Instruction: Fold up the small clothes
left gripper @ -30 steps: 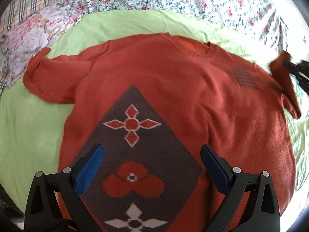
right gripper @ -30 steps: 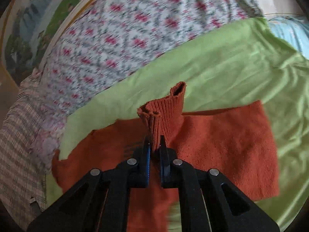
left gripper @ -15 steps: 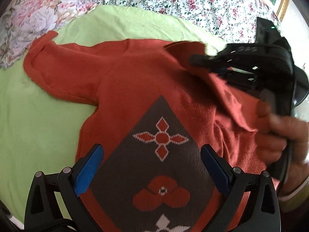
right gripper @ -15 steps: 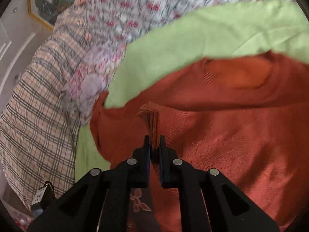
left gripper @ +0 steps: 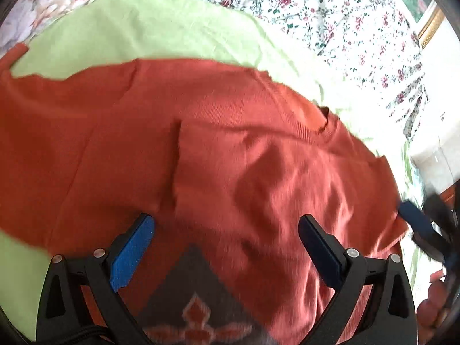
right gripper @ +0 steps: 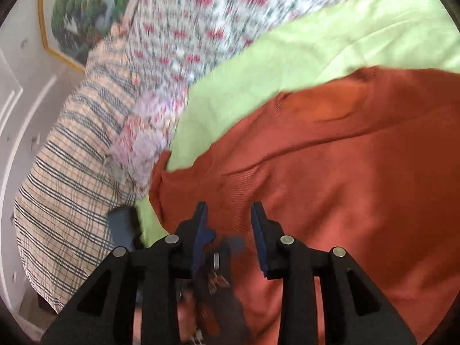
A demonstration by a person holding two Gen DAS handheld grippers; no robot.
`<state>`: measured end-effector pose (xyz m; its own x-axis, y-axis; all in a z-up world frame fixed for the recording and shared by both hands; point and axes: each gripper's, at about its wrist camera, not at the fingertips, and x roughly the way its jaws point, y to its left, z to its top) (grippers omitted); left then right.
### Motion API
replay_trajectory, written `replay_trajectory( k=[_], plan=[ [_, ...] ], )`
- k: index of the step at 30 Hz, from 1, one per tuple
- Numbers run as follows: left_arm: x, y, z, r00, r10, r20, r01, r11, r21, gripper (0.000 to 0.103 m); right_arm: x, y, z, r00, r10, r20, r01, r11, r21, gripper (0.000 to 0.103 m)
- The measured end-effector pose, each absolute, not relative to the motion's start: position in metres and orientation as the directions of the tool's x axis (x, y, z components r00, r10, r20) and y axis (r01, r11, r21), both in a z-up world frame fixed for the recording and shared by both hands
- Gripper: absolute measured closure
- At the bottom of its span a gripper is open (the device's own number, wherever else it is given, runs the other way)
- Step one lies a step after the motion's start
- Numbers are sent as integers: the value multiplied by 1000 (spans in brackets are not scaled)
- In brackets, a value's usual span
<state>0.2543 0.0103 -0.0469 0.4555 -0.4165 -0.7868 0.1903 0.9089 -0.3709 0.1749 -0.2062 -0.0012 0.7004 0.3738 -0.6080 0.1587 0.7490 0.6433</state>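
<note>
A small rust-orange sweater (left gripper: 230,149) with a dark patterned panel (left gripper: 195,296) lies on a light green sheet (left gripper: 138,26). One sleeve is folded across the chest, its cuff edge (left gripper: 176,155) near the middle. My left gripper (left gripper: 225,244) is open and empty just above the sweater's front. My right gripper (right gripper: 228,230) is open over the folded sleeve (right gripper: 244,184) and holds nothing. It also shows at the right edge of the left wrist view (left gripper: 417,224). The other sleeve (right gripper: 161,184) lies stretched out flat toward the pillows.
A floral bedspread (left gripper: 330,8) lies beyond the green sheet. A plaid pillow (right gripper: 66,172) and a floral pillow (right gripper: 143,143) sit beside the sleeve end. A framed picture (right gripper: 83,8) hangs on the white wall.
My right gripper carried the sleeve across the chest, opened and let it go. My left gripper moved closer to the sweater, staying open.
</note>
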Motion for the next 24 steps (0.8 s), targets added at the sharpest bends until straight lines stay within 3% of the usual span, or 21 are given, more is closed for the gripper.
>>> replay_trajectory(
  k=[1, 2, 3, 5, 10, 16, 21, 24],
  plan=[
    [258, 8, -47, 463, -420, -781, 198, 907, -371, 11, 159, -214, 4, 716, 350, -605, 176, 747, 641, 68],
    [261, 5, -47, 470, -427, -773, 212, 904, -371, 32, 141, -223, 8, 731, 318, -604, 203, 744, 637, 67],
    [264, 3, -48, 474, -431, -768, 228, 902, -366, 62, 131, -229, 11, 738, 298, -605, 217, 744, 632, 67],
    [269, -2, -50, 458, -441, -772, 247, 897, -366, 98, 104, -245, 16, 750, 228, -621, 277, 745, 608, 67],
    [253, 20, -18, 626, -334, -705, 213, 942, -258, 98, 68, -279, 30, 757, 100, -646, 379, 739, 558, 67],
    [260, 50, -27, 606, -319, -729, 150, 945, -289, 98, 40, -332, 32, 719, -63, -693, 521, 708, 476, 66],
    [253, 46, -27, 618, -313, -721, 156, 948, -278, 98, 70, -357, 11, 646, -62, -761, 555, 722, 413, 51],
    [252, 46, -28, 613, -309, -728, 152, 949, -275, 98, 99, -364, -5, 587, -57, -807, 560, 749, 354, 47]
  ],
)
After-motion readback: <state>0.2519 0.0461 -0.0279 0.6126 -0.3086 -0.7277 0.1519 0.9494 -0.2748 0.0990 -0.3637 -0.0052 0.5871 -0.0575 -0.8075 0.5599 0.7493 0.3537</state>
